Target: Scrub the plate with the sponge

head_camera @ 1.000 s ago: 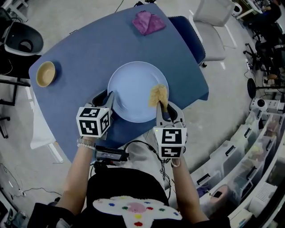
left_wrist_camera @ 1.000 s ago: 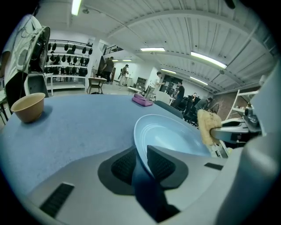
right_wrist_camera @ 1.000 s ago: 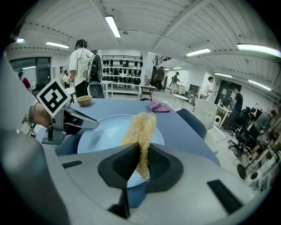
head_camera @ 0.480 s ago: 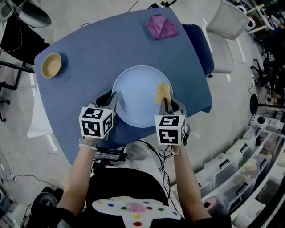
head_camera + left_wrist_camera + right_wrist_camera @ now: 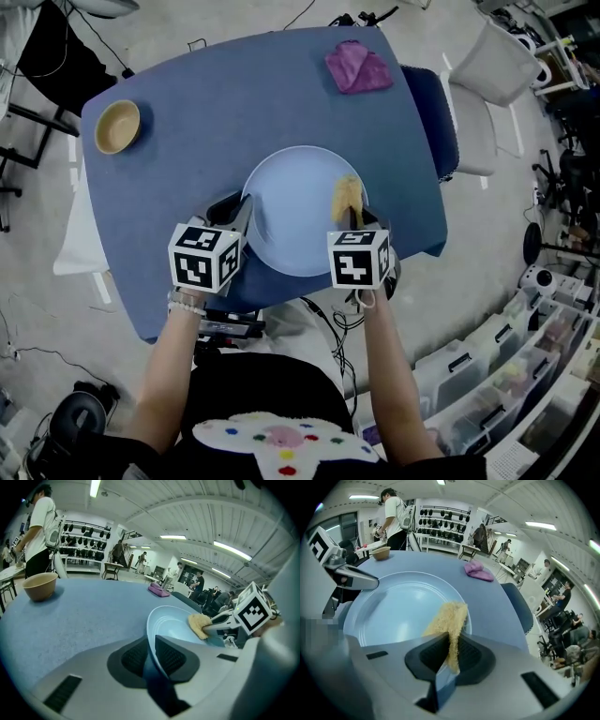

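A pale blue plate (image 5: 295, 211) lies on the blue table (image 5: 187, 103). My left gripper (image 5: 246, 211) is at the plate's near left rim. In the left gripper view the rim (image 5: 154, 639) runs between the two pads; the jaws have just been closing and now pinch it. My right gripper (image 5: 352, 217) is shut on a yellow sponge (image 5: 347, 195), which hangs over the plate's right side. In the right gripper view the sponge (image 5: 449, 620) sticks out from between the pads, its tip down at the plate (image 5: 393, 606). I cannot tell whether it touches.
A wooden bowl (image 5: 117, 127) stands at the table's far left and a purple cloth (image 5: 359, 67) lies at its far right. A blue-cushioned chair (image 5: 436, 112) and a white chair (image 5: 487, 84) stand to the right. Storage bins (image 5: 506, 375) line the floor at lower right. People stand in the background.
My right gripper has sunk with the sponge toward the plate's right side and rolled a little. The left gripper has stayed at the plate's rim.
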Available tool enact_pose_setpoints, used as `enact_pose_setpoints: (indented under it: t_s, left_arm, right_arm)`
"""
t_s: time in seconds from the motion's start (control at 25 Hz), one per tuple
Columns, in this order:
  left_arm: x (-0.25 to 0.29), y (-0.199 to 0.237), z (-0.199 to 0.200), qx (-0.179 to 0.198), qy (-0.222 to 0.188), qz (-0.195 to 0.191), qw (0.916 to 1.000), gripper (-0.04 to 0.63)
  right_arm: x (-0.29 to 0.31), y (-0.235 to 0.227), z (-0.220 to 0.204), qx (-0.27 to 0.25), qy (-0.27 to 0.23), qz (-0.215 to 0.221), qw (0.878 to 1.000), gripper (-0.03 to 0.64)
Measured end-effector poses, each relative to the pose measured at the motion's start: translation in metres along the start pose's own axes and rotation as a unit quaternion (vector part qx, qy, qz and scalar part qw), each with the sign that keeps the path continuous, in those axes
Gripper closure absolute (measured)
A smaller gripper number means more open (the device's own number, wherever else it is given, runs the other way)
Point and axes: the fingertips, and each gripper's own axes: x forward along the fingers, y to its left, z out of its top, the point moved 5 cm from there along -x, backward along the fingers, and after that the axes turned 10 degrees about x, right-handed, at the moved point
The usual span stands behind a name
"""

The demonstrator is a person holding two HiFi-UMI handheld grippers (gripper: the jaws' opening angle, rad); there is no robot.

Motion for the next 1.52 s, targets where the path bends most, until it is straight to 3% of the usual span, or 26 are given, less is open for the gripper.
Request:
enact_pose_setpoints:
  t_s: [0.96,1.52]
  left_arm:
    - [0.000,0.001,0.000,-0.012,-0.008,0.005,0.9999,0.541]
    - [0.000,0.004,0.000,-0.020,-0.008,0.001,0.9998,0.541]
  right_arm:
    - [0.027,0.027,0.043,-0.071,-0.025,0.008,0.997,0.575]
    - [0.029,0.086,0.062,-0.173,-0.056,0.045,0.982,0.575]
